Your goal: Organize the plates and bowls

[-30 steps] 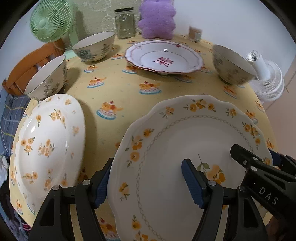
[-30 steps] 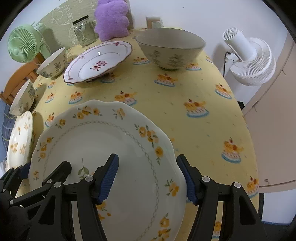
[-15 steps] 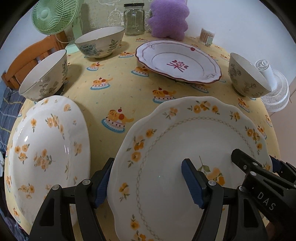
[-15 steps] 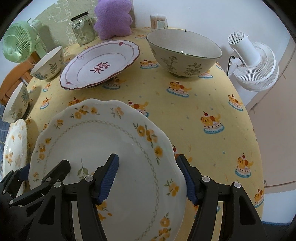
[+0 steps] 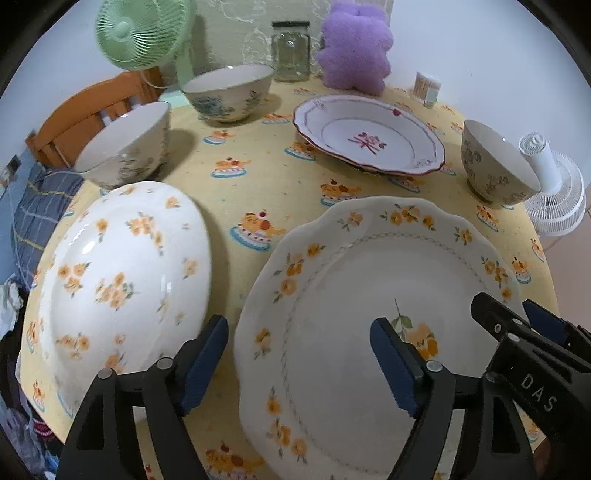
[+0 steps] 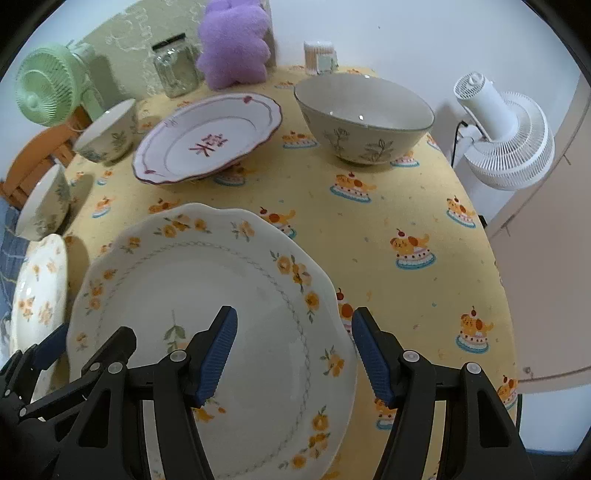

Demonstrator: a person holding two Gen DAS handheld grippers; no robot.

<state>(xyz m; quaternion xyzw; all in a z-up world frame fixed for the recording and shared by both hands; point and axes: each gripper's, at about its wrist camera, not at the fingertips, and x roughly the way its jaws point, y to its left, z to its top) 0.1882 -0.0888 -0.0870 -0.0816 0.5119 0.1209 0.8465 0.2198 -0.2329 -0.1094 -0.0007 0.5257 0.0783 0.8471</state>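
Observation:
A large scalloped white plate with orange flowers [image 5: 369, 295] [image 6: 207, 295] sits low over the yellow tablecloth at the near edge. My left gripper [image 5: 299, 354] straddles its left rim. Its jaws are opening, and a gap shows between the left pad [image 5: 207, 354] and the rim. My right gripper [image 6: 291, 350] straddles the right rim, shut on the plate: its outer pad [image 6: 369, 354] lies against the rim edge and its inner pad [image 6: 218, 350] against the inside. A second flowered plate [image 5: 122, 280] lies to the left. A red-trimmed plate [image 5: 369, 138] and three bowls [image 5: 229, 92] [image 5: 125, 144] [image 6: 364, 114] stand farther back.
A glass jar [image 5: 290, 50], a purple plush cushion [image 5: 354, 55] and a toothpick holder [image 5: 427, 86] line the table's far edge. A green fan [image 5: 140, 29] and an orange chair [image 5: 74, 114] are at the back left. A white fan [image 6: 506, 136] stands off the table's right side.
The left gripper's left pad has come off the plate's left rim, so a gap shows there. Both views have swung a little across the table. The right gripper keeps its place on the rim.

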